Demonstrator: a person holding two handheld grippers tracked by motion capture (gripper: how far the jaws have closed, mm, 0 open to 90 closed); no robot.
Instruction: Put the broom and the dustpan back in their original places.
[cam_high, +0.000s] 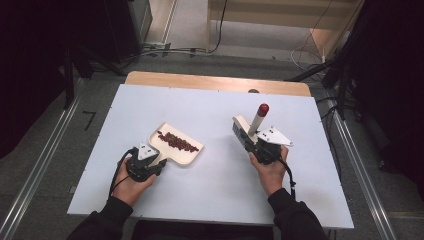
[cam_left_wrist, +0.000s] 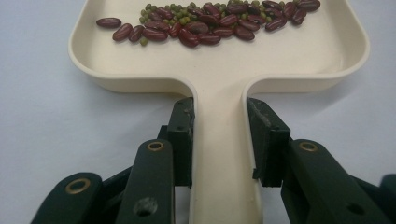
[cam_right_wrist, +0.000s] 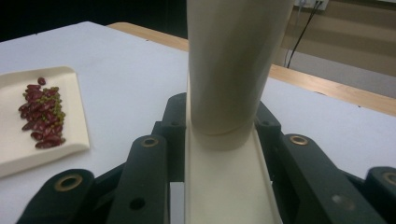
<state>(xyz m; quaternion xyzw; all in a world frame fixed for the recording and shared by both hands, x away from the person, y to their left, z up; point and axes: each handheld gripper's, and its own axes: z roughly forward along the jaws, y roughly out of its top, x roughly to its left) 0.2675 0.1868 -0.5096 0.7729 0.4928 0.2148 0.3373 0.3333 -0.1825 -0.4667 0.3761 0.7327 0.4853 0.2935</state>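
Observation:
A cream dustpan (cam_high: 186, 155) lies on the white table, holding a band of red kidney beans (cam_high: 175, 141) mixed with small green beans (cam_left_wrist: 180, 14). My left gripper (cam_high: 150, 162) is shut on the dustpan's handle (cam_left_wrist: 219, 154), its jaws pressing both sides just behind the pan (cam_left_wrist: 327, 51). My right gripper (cam_high: 260, 145) is shut on a cream hand brush (cam_high: 245, 131) with dark bristles and a red-tipped handle (cam_high: 262, 109) pointing up and away. In the right gripper view the brush's thick handle (cam_right_wrist: 233, 65) rises between the jaws, and the dustpan (cam_right_wrist: 18, 149) with beans (cam_right_wrist: 42, 114) lies at the left.
The white table top (cam_high: 210, 105) has a wooden strip (cam_high: 215, 82) along its far edge. Metal rails (cam_high: 360, 170) run along both sides on the grey floor. Cables (cam_high: 310, 55) lie on the floor beyond the table.

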